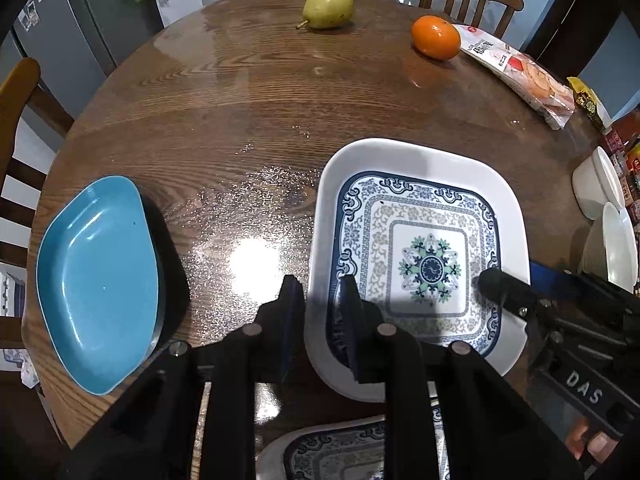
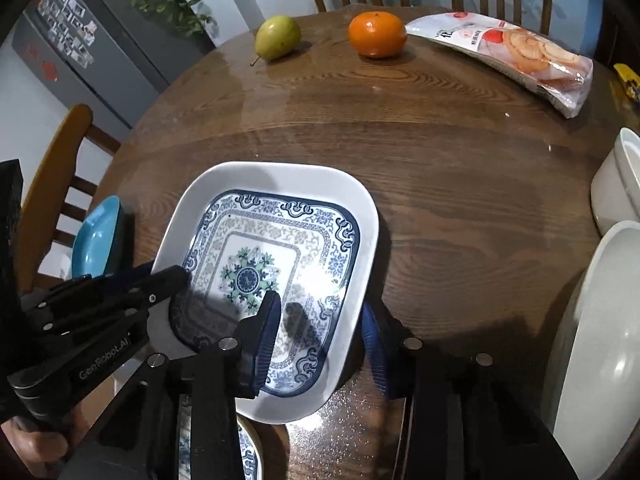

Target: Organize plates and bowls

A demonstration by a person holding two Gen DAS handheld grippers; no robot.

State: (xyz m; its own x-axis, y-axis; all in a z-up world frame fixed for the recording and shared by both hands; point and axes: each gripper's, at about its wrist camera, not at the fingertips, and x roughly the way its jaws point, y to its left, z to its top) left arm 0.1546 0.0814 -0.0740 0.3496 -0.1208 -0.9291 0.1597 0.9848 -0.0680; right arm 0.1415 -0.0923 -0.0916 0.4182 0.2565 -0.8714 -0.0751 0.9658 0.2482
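A square white plate with a blue floral pattern hangs just above the wooden table. My left gripper is shut on its left rim, one finger inside and one outside. My right gripper straddles the right rim. A gap shows between its inner pad and the plate wall, so it reads as open. A second patterned plate lies below at the near edge, mostly hidden by the grippers. A blue plate sits at the left.
Two white bowls stand at the right edge. A pear, an orange and a snack bag lie at the far side. Wooden chairs ring the table. A person's hand grips the left handle.
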